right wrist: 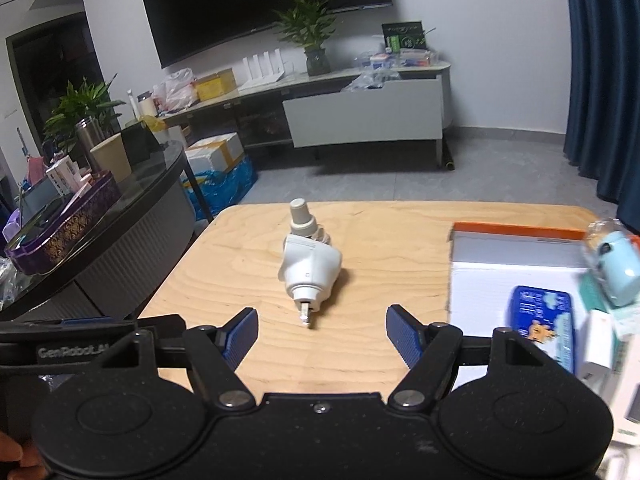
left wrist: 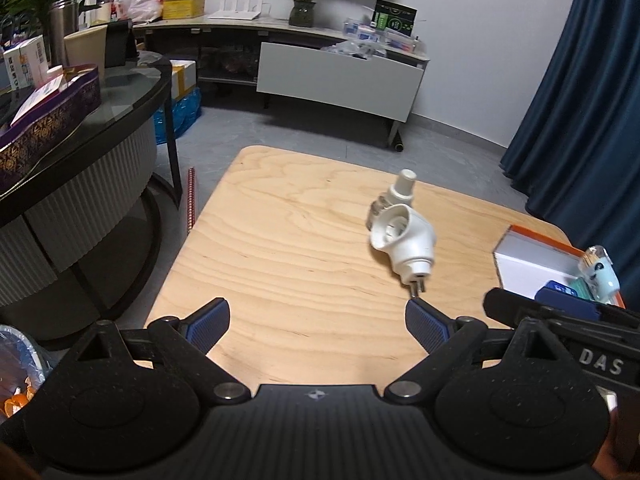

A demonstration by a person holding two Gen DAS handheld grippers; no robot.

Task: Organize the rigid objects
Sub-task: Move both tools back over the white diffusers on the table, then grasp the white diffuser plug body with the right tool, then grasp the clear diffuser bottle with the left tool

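Both tools hang with jaws apart and nothing between them: our right tool (right wrist: 321, 334) faces the white plug-in device (right wrist: 310, 270) lying mid-bench (right wrist: 248, 252), our left tool (left wrist: 318, 326) just beside it. We should straddle the body across its width and clamp squarely. Its long axis runs toward us, prongs near, capped bottle (right wrist: 302, 220) far; the box (right wrist: 516, 256) sits at right.

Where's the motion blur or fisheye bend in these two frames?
Left wrist: white plug-in device slightly smeared, table edges bowed by the lens. Right wrist: blur worst at the right edge, where the light-blue toy is streaked; blue tin softer, device fairly crisp. Both sets of tongs sharp.
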